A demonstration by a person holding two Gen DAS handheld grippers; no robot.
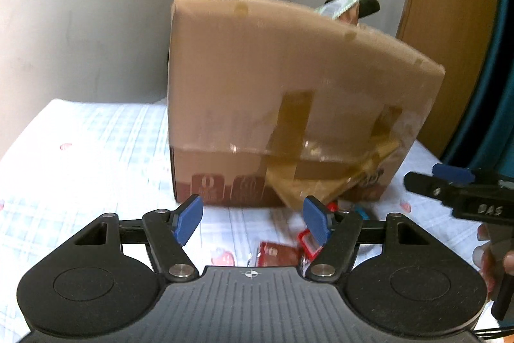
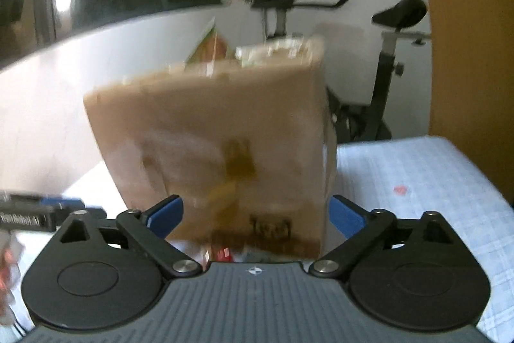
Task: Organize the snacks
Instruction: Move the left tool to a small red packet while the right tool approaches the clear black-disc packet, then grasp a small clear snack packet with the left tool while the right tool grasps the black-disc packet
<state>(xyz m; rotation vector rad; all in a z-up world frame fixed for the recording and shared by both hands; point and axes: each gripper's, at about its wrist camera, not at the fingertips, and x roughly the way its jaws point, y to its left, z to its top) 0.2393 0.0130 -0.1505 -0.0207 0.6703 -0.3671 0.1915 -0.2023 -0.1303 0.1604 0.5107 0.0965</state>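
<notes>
A tall brown cardboard box point(image 1: 276, 92) with tape patches stands on the checked tablecloth point(image 1: 80, 150). Snack packets point(image 1: 340, 4) stick out of its top. It also shows, blurred, in the right wrist view point(image 2: 218, 150), with packets point(image 2: 208, 45) at its rim. Small red snack packets point(image 1: 279, 253) lie on the cloth in front of the box. My left gripper point(image 1: 253, 221) is open and empty just above them, short of the box. My right gripper point(image 2: 257, 217) is open and empty close to the box's lower front; it shows at the right of the left wrist view point(image 1: 449, 182).
An exercise bike point(image 2: 385, 53) stands behind the table by a white wall. A wooden panel point(image 1: 449, 5) rises at the right. The tablecloth extends left of the box point(image 1: 96, 134) and right of it point(image 2: 417, 176). A red packet point(image 2: 223, 253) lies below the box.
</notes>
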